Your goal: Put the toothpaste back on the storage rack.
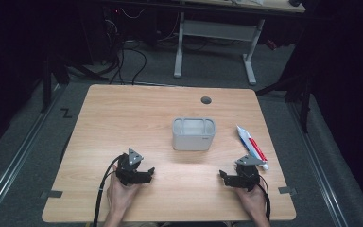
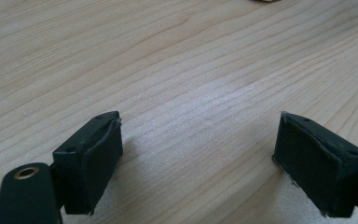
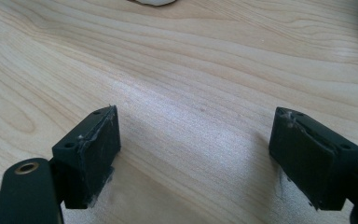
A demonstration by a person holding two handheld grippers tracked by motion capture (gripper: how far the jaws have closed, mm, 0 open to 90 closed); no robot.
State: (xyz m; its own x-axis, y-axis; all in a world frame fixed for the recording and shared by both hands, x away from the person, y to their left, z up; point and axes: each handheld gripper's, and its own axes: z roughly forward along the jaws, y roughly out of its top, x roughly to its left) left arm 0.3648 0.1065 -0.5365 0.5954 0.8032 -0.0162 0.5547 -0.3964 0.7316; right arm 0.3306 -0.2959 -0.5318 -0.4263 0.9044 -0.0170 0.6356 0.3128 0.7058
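Both my grippers rest low on the near part of the table (image 1: pixel 123 109), one in each hand, and neither grasps anything. Left gripper (image 1: pixel 144 174) has its jaws spread wide, only bare wood between them in its own view (image 2: pixel 198 154). Right gripper (image 1: pixel 227 178), same story: jaws fully apart, nothing but wood grain between the pads (image 3: pixel 193 154).

Now, the thing to go for, I'd say, is the tube (image 1: pixel 251 145). It lies near the table's right edge, just beyond my right hand (image 1: pixel 253 198) and a little to its outer side. Its long axis runs slantwise: the flat tail points up and away toward the far side, the white cap end sits nearest me, close beside the right gripper's top plate. So the right hand is plainly the nearer one; the left is well apart from it, clear across the table.

The bin (image 1: pixel 193 134) stands in the middle, between the two grippers and farther off, open top up, and looks empty from here.

My right jaws currently point inward toward the centre, so the tube lies off to their side and behind, not ahead. I judge the wrist must swing outward and set the jaws across the tube's narrow width, not along its length.
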